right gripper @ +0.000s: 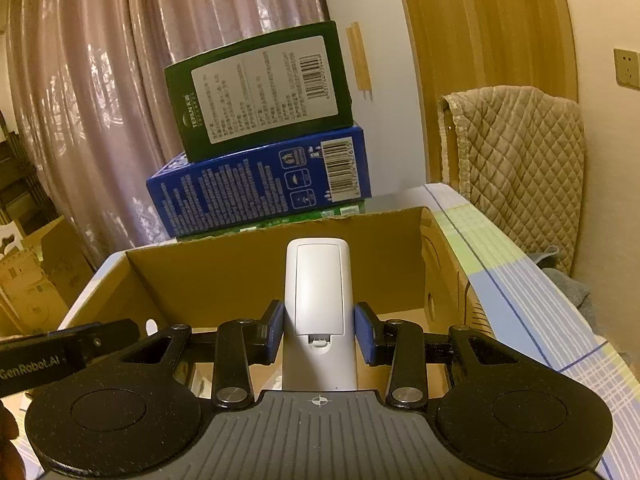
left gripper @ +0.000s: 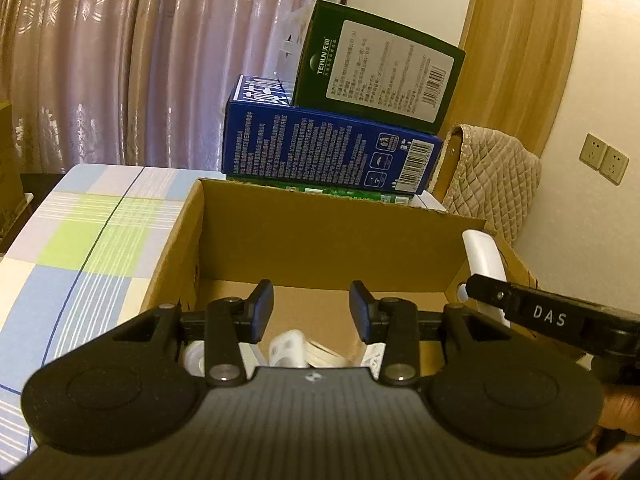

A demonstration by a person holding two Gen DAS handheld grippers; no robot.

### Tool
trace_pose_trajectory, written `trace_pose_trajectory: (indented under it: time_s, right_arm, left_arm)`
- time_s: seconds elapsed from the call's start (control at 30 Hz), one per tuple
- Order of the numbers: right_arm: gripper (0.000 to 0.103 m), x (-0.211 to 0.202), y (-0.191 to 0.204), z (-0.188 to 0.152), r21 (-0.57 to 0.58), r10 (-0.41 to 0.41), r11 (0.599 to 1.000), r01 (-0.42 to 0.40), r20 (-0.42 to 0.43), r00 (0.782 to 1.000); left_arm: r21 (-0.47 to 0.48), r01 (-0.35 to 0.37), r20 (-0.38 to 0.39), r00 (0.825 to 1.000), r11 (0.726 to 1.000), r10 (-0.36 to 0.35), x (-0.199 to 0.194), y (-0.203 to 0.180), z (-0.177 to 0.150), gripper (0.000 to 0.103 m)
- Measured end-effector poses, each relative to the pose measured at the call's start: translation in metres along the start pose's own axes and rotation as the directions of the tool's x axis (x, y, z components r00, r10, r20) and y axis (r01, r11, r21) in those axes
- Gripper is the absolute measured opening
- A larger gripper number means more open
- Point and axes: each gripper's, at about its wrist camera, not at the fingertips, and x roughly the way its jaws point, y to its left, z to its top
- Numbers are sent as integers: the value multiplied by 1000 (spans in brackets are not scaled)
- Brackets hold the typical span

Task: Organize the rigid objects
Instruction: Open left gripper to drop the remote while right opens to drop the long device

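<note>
White hard plastic makes up the long remote control (right gripper: 319, 304), held battery-cover side up by the right hand-held gripper (right gripper: 319, 330), whose blue pads (right gripper: 362, 334) press its two long sides near the lower part of the body. It hangs above the open brown cardboard box (right gripper: 224, 276), toward the box's right wall. It looks light, stiff and smooth, so it may slip in a loose pinch; the flat long sides are the sound place to hold, clear of the battery cover latch, and it should be set down rather than dropped.

The left hand-held gripper (left gripper: 311, 312) is open and holds nothing, poised over the box's near edge. Its view shows what the right one cannot: white plastic pieces (left gripper: 288, 346) already lying on the box floor at the near side, their kind too hidden to tell. The right view alone shows the grip on the remote.

Behind the box's far wall stands a blue carton (left gripper: 328, 152) with a dark green carton (left gripper: 376, 72) on top, on the checked tabletop (left gripper: 92, 232).
</note>
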Motion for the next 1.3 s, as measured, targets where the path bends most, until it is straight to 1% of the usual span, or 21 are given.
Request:
trace_pose_trajectory:
  time_s: [0.53, 0.83, 1.13, 1.3]
  right_arm:
    - [35, 2, 0, -3, -9, -27, 1000, 27, -14, 1000]
    - [35, -3, 1, -1, -6, -28, 1000, 29, 26, 999]
    - [35, -7, 1, 1, -6, -26, 1000, 26, 42, 999]
    - [35, -12, 3, 3, -8, -24, 1000, 25, 65, 998]
  left_arm:
    - [-3, 7, 5, 1000, 1000, -7, -4, 0, 2, 36]
    - [-8, 5, 5, 1000, 1000, -5, -4, 0, 2, 36]
    - [-5, 7, 6, 1000, 1000, -7, -6, -1, 2, 36]
    - [-3, 6, 13, 1000, 1000, -6, -8, -2, 3, 36]
